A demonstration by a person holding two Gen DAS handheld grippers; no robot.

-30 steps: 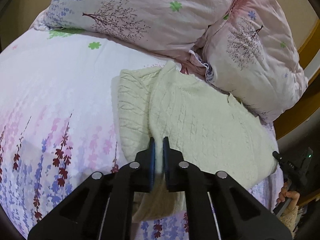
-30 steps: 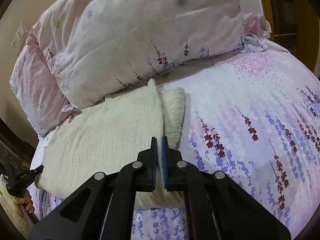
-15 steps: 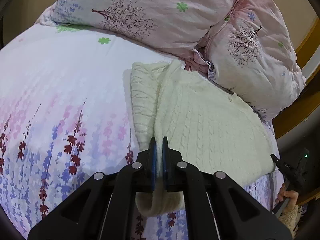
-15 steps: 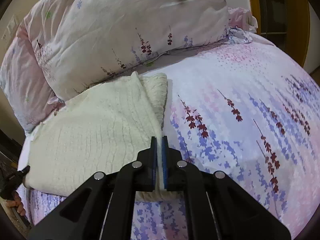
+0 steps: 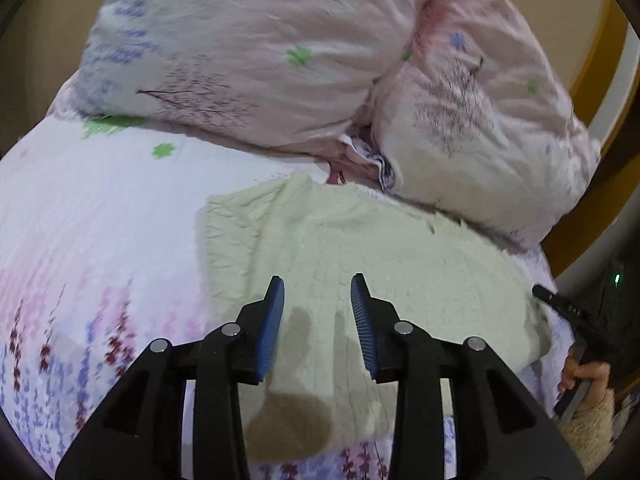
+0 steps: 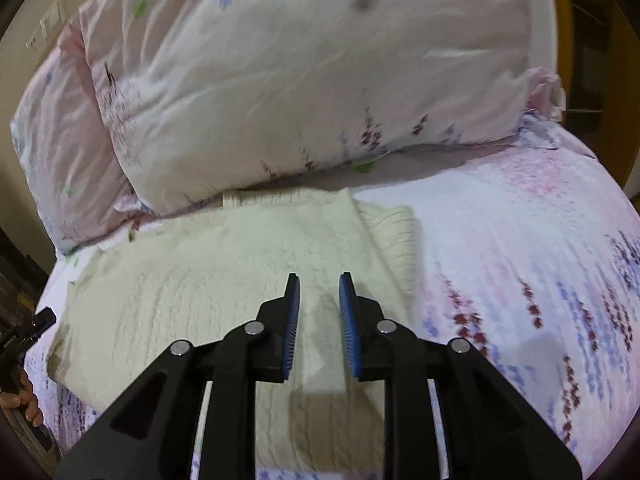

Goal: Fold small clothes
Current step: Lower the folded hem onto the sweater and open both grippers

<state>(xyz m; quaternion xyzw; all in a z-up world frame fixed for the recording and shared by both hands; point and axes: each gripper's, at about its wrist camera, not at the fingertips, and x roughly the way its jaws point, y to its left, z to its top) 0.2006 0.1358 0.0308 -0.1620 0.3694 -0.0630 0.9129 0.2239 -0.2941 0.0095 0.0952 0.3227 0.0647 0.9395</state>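
Note:
A cream cable-knit sweater (image 5: 372,256) lies folded on the floral bedsheet (image 5: 80,232), against the pillows. My left gripper (image 5: 318,282) is open and empty just above the sweater's near part. In the right wrist view the same sweater (image 6: 224,272) fills the middle, one narrower folded layer showing at its right edge. My right gripper (image 6: 319,282) is open and empty above the sweater's near right part. The other gripper and the hand holding it show at the frame edges (image 5: 576,320) (image 6: 20,340).
Two pink floral pillows (image 5: 256,48) (image 5: 488,120) stand behind the sweater. A wooden bed frame (image 5: 592,72) runs at the far right. Bare floral sheet (image 6: 540,260) extends to the right in the right wrist view. A wall switch (image 6: 48,28) is at upper left.
Both grippers were shut on the sweater's edge; now both have opened and let it go. The sweater lies flat on the bed, and both grippers have lifted slightly.

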